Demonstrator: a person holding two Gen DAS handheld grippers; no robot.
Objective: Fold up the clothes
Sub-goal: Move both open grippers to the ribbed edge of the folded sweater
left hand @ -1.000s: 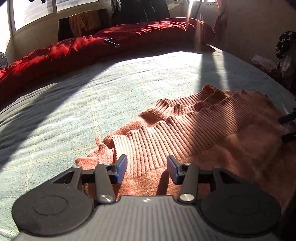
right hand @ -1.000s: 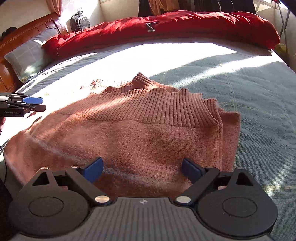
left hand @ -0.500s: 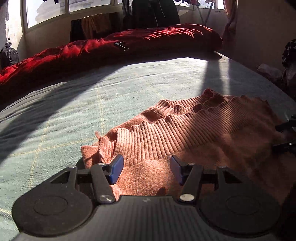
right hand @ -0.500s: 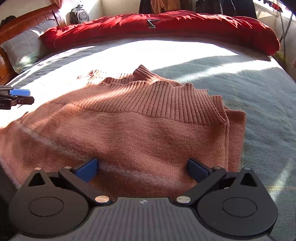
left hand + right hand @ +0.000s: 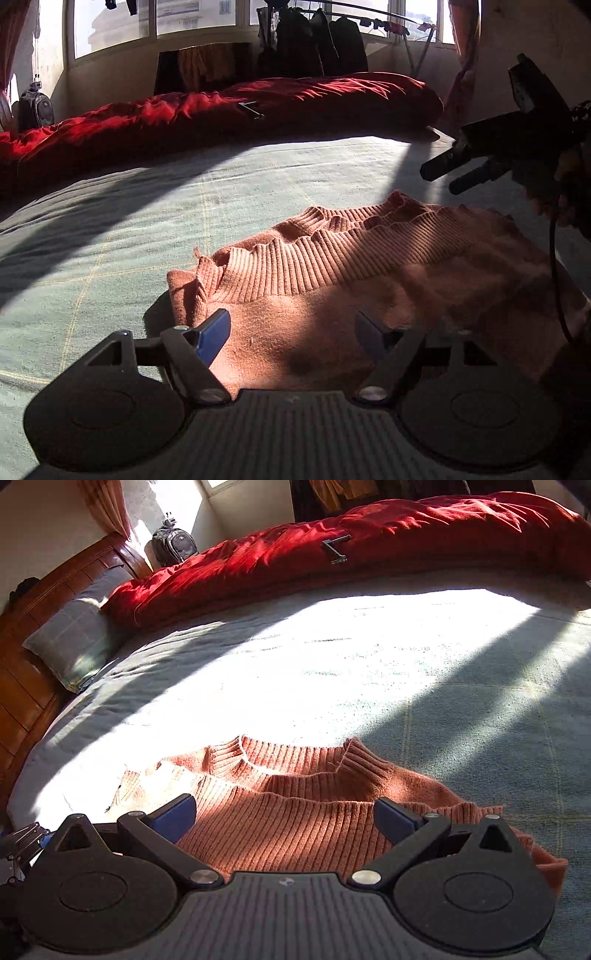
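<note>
Left wrist view: the left hand-held gripper (image 5: 291, 334) hangs over the folded rust-orange knit sweater (image 5: 369, 266), jaws opening, nothing pinched between them. The sweater lies flat on the bed's pale green sheet (image 5: 147, 229), ribbed hem facing the red duvet (image 5: 221, 107). The right hand-held gripper (image 5: 445, 175) floats above the sweater's far edge; its fingers look apart, though it's dark there.

Right wrist view: the right one's jaws are spread wide over the ribbed hem (image 5: 295, 827), empty. A grey pillow (image 5: 70, 638) sits by the wooden headboard (image 5: 33, 602).

Red duvet (image 5: 229, 110), grey pillow (image 5: 70, 642), backpack (image 5: 173, 544), wooden headboard (image 5: 33, 602)
</note>
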